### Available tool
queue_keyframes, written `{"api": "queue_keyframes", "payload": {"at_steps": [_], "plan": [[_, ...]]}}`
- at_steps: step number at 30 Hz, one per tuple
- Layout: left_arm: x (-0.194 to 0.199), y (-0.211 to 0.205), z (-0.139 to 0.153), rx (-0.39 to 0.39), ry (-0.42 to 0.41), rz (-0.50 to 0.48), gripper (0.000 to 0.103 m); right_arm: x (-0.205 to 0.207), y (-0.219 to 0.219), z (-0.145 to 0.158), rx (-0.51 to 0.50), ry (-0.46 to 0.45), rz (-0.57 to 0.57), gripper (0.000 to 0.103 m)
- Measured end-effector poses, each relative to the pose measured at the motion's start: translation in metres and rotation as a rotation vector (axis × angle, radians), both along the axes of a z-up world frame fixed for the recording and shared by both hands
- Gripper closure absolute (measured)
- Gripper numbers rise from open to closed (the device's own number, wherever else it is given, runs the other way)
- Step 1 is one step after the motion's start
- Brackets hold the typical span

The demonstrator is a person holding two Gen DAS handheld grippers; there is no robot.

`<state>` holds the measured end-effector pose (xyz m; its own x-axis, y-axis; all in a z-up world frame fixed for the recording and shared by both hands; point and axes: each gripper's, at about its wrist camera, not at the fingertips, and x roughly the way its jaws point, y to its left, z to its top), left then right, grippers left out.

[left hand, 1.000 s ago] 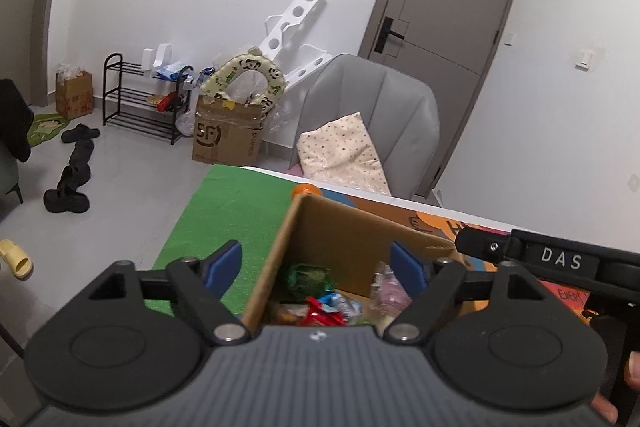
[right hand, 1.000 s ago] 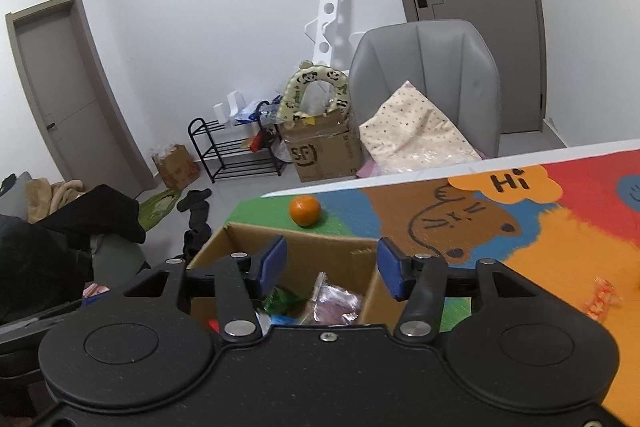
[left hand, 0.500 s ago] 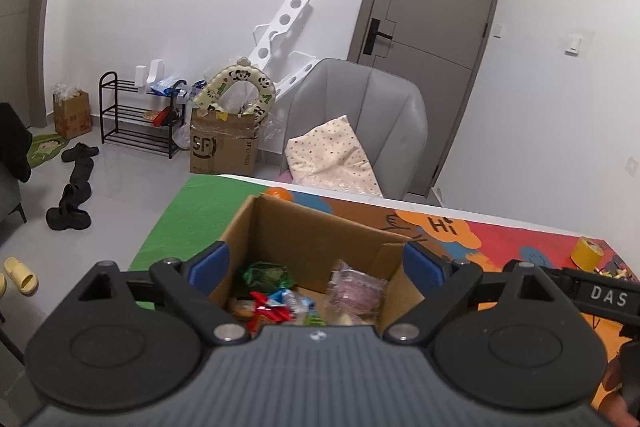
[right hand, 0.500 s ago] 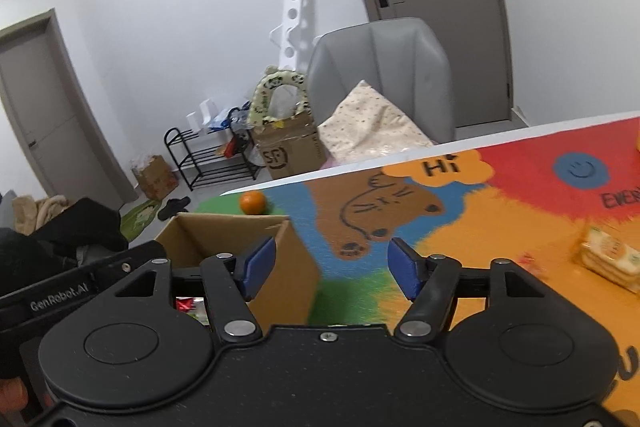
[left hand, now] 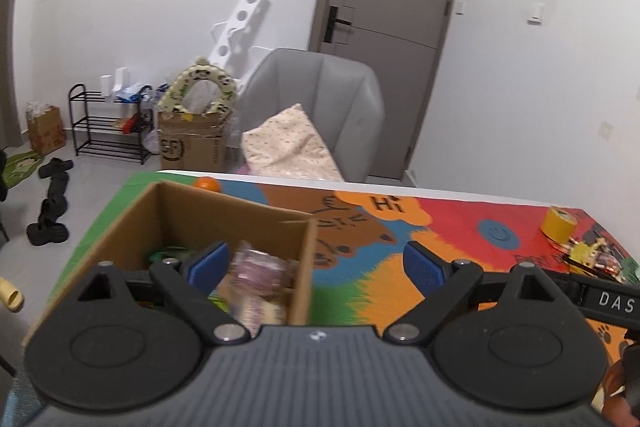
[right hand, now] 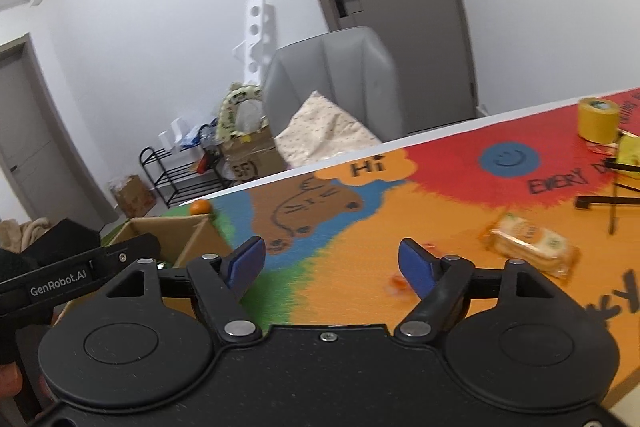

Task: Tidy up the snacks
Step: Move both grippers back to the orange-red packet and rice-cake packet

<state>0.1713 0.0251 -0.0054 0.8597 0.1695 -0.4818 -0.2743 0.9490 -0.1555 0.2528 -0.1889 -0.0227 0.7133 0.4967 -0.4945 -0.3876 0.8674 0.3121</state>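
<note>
An open cardboard box stands on the left of the colourful mat and holds several wrapped snacks; it also shows in the right wrist view. My left gripper is open and empty, over the box's right wall. My right gripper is open and empty above the mat. A yellow cracker pack lies to its right, and a small orange-red snack lies by the right fingertip.
An orange sits behind the box. A yellow tape roll and more wrappers lie at the far right of the table. A grey chair with a cushion stands behind the table.
Both grippers have swung right, away from the box interior. The right gripper now faces the open mat with the cracker pack in view. Both have opened wider.
</note>
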Motion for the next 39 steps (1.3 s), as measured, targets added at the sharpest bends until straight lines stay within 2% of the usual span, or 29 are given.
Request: {"api": "queue_keyframes", "payload": {"at_steps": [12, 22, 39], "plan": [[0.023, -0.054, -0.010, 0.016, 0.040, -0.089, 0.010, 0.007, -0.067, -0.020, -0.014, 0.026, -0.093, 0.027], [0.049, -0.087, -0.023, 0.042, 0.093, -0.141, 0.010, 0.018, -0.101, -0.038, -0.044, 0.050, -0.130, 0.027], [0.111, -0.124, -0.067, 0.050, 0.175, -0.219, 0.017, 0.067, -0.116, -0.064, -0.054, 0.092, -0.145, 0.028]]}}
